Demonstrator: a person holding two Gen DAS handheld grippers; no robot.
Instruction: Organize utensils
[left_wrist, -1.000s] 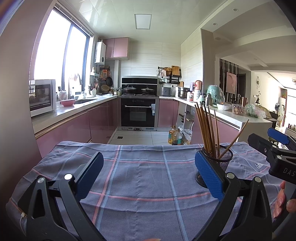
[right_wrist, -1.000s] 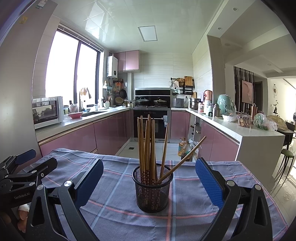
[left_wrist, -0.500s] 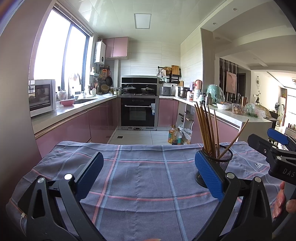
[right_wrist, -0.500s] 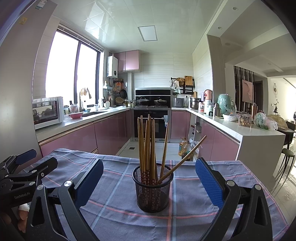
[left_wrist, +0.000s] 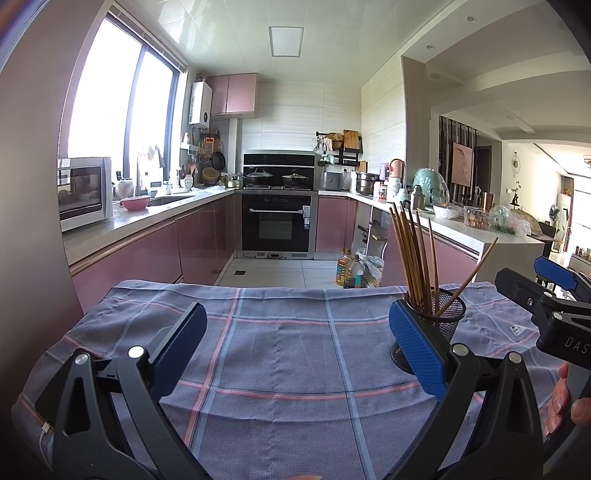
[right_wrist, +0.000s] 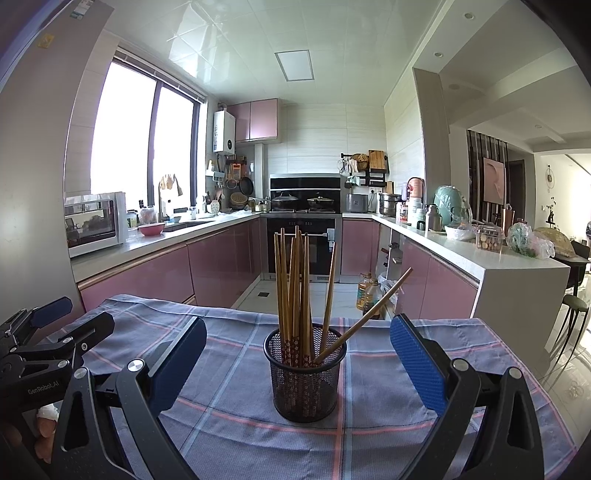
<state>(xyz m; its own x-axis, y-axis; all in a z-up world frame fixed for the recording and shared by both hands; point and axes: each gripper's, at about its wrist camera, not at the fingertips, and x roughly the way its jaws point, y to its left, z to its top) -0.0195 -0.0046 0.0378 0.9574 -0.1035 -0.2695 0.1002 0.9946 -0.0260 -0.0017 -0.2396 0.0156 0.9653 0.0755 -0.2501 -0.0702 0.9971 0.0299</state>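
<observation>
1. A black wire-mesh cylindrical cup (right_wrist: 305, 373) stands upright on a grey-blue checked cloth with pink and pale-blue stripes (right_wrist: 388, 413), squarely ahead of the right-hand tool in a pink-fronted kitchen.
2. A bundle of brown wooden chopsticks (right_wrist: 293, 291) rises from the cup, most near vertical; one brown chopstick (right_wrist: 364, 318) leans out toward 2 o'clock, resting on the rim.
3. The right gripper (right_wrist: 295, 369) is spread wide, its blue-padded fingers (right_wrist: 415, 363) flanking the cup at 9 and 3 o'clock without touching it, and it holds nothing.
4. The left gripper (left_wrist: 295, 350) is likewise spread wide and empty above bare cloth; from its camera the mesh cup sits at about 2 o'clock, partly hidden behind the right-side blue pad.
5. Each tool shows at the edge of the other's view: the right gripper at 3 o'clock in the left camera, the left gripper at 9 o'clock in the right camera.
6. A person's fingertips (left_wrist: 557, 400) show at the lower right of the left view, on the right tool's handle.
7. A black built-in oven (right_wrist: 301, 245) sits at 12 o'clock beyond the table.
</observation>
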